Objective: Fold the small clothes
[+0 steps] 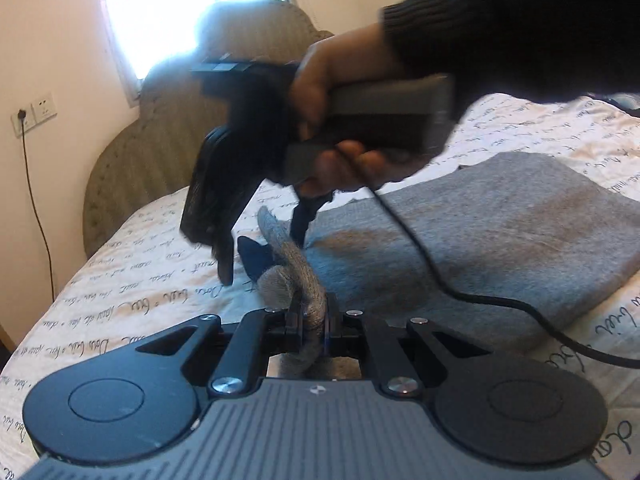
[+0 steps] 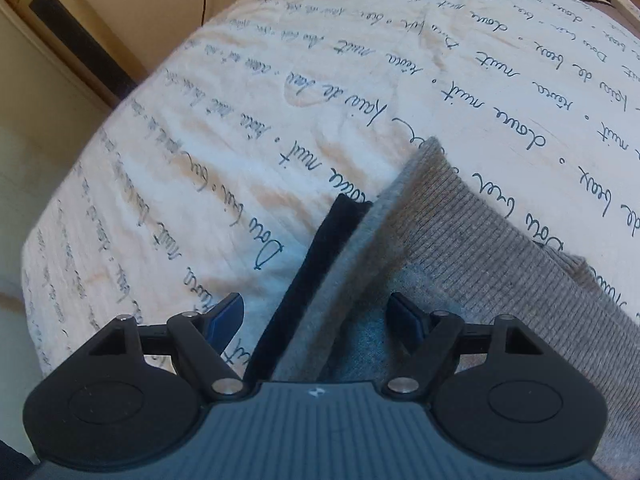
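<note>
the grey sweater (image 1: 500, 240) lies on the bed sheet (image 1: 120, 300), one folded slab at about 3 o'clock in the left view, with a rolled edge rising toward 6 o'clock. the left claw (image 1: 314, 322) is pinched tight on that roll, probably to anchor it while the other side works. the right claw (image 2: 320, 316) stands wide, holding nothing, its two blue fingers (image 2: 228, 316) either side of a grey edge with dark trim (image 2: 316, 280), likely lining up a grab. the right hand (image 1: 340, 120) grips its handle at 12 o'clock. count: one sweater, two claws, one cable (image 1: 460, 280), one headboard (image 1: 160, 140)
</note>
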A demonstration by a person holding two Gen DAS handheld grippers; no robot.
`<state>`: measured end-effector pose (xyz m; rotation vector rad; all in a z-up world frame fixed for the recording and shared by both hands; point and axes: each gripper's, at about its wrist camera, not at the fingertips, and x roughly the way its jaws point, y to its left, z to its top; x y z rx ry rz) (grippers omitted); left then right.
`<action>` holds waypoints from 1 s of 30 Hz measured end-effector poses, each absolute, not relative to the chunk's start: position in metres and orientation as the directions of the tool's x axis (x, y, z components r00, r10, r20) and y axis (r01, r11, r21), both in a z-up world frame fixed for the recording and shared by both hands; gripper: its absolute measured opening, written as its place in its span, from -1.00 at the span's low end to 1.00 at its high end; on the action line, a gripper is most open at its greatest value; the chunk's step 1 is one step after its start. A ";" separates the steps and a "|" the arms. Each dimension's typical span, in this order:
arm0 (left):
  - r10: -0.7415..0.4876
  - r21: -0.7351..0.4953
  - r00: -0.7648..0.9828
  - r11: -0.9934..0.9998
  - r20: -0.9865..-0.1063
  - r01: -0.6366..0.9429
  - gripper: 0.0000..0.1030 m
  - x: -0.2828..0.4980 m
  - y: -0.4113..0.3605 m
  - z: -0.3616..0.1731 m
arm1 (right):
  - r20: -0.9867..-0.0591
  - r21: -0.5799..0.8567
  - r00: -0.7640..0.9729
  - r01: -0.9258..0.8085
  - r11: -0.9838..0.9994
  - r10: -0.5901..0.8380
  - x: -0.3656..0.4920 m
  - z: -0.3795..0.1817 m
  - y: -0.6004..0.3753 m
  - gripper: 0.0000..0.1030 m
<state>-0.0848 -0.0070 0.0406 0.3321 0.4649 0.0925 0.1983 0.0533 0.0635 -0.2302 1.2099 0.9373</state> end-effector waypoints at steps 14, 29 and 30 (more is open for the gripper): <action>0.150 0.329 0.887 0.944 -0.437 0.003 -0.83 -0.081 -0.016 0.038 | -0.929 0.041 0.170 -0.836 0.546 0.330 0.199 0.058 0.079 -0.79; -0.089 0.334 0.905 0.911 -0.416 0.243 -0.83 -0.076 -0.110 0.058 | -0.793 0.270 0.197 -0.735 0.622 0.577 0.222 0.098 -0.110 -0.82; -0.111 0.332 0.898 0.904 -0.425 0.269 -0.83 -0.075 -0.120 0.057 | -0.787 0.281 0.207 -0.718 0.636 0.581 0.222 0.096 -0.128 -0.82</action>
